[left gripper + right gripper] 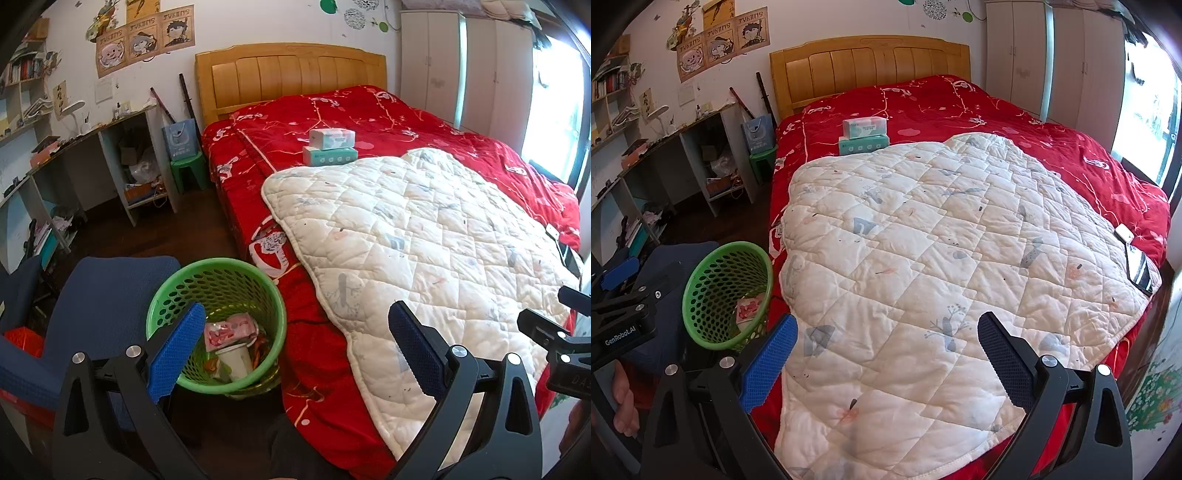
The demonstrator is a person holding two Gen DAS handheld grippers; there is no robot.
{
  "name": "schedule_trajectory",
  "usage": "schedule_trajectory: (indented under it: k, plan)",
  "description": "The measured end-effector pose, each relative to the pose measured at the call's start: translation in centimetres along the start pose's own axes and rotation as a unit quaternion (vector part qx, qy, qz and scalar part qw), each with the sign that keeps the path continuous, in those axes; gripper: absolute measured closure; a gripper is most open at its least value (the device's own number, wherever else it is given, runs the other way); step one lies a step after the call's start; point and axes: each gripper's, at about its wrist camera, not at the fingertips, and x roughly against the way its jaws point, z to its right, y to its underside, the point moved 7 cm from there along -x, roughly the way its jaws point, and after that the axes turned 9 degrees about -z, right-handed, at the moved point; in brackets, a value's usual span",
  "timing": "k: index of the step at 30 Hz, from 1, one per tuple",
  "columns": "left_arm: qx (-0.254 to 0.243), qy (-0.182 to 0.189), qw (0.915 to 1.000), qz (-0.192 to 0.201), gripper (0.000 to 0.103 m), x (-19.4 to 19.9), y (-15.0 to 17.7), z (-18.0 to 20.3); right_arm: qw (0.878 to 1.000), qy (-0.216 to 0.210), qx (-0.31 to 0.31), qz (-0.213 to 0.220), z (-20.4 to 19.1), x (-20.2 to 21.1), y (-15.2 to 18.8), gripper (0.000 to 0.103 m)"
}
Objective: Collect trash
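Observation:
A green mesh trash basket (184,280) stands on the floor beside the bed; it also shows in the right wrist view (701,295). Inside lie a pink wrapper (229,328), a white paper cup (234,360) and other scraps. My left gripper (295,328) is open and empty, above the bed's edge just right of the basket. My right gripper (886,339) is open and empty over the white quilt (923,240). The white quilt in the left wrist view (424,240) shows no trash on it.
The bed has a red cover (351,110) with two tissue packs (328,146) near the headboard. A phone (1141,269) and a small white box (1123,233) lie at the quilt's right edge. A blue chair (103,295) stands left of the basket. A cluttered desk (74,147) lines the left wall.

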Motion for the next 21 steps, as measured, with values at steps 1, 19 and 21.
schedule_trajectory:
  k: [1,19,21]
  plan:
    - [0.000,0.000,1.0000,0.000,0.005,0.00,0.00,0.01,1.000,0.000,0.000,0.000,0.08,0.03,-0.03,0.008]
    - [-0.003,0.001,1.0000,-0.002,0.005,-0.19,0.05,0.16,1.000,-0.001,-0.003,-0.003,0.40,-0.26,0.30,0.008]
    - [-0.002,0.001,1.0000,-0.002,0.005,-0.25,0.07,0.21,1.000,-0.001,-0.003,-0.003,0.41,-0.25,0.31,0.008]
